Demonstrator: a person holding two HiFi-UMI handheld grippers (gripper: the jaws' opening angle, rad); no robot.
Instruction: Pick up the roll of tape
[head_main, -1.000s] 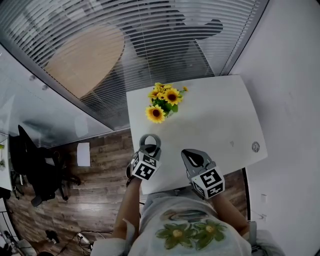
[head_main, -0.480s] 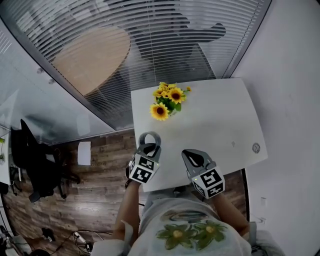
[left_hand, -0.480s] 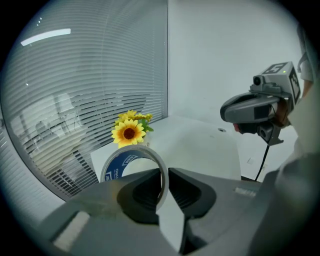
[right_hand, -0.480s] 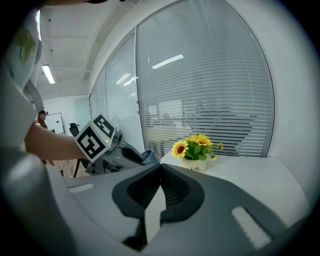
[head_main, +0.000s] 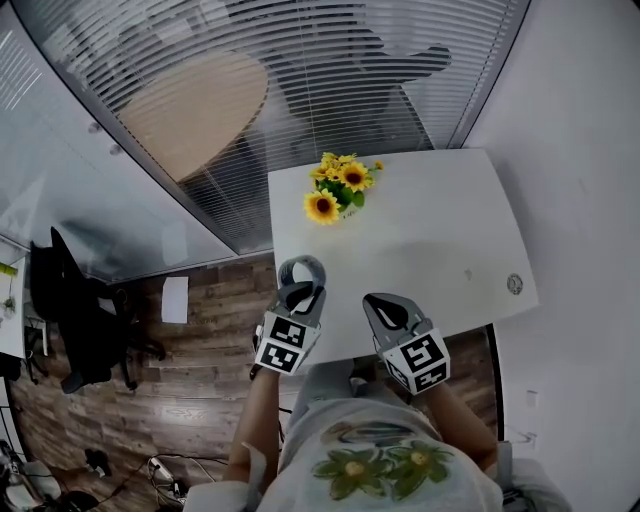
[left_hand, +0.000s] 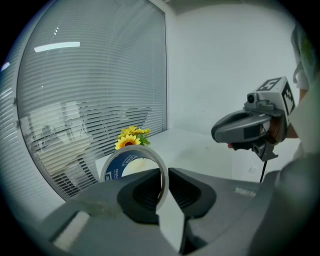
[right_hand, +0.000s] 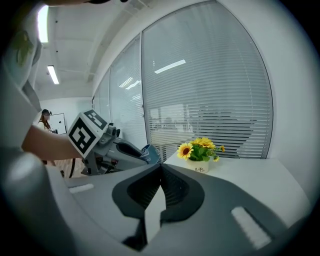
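Holding roll of tape (left_hand: 116, 169) upright in left gripper (left_hand: 164, 185), jaws clamped across its wall, above table's (head_main: 440, 240) near edge. Nothing in closed right gripper (right_hand: 160, 176). Probably light, stiff, slick; best pinched through ring wall.

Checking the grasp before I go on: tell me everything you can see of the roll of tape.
The roll of tape is a thin ring of pale, glossy tape wound on a core whose inner face is blue with white print. Its opening is turned partly toward the left gripper's camera. That gripper's jaws are closed on its near wall, one inside the ring and one outside. In the head view it is over the white table's left edge, near the person. The jaws hide its lowest part.
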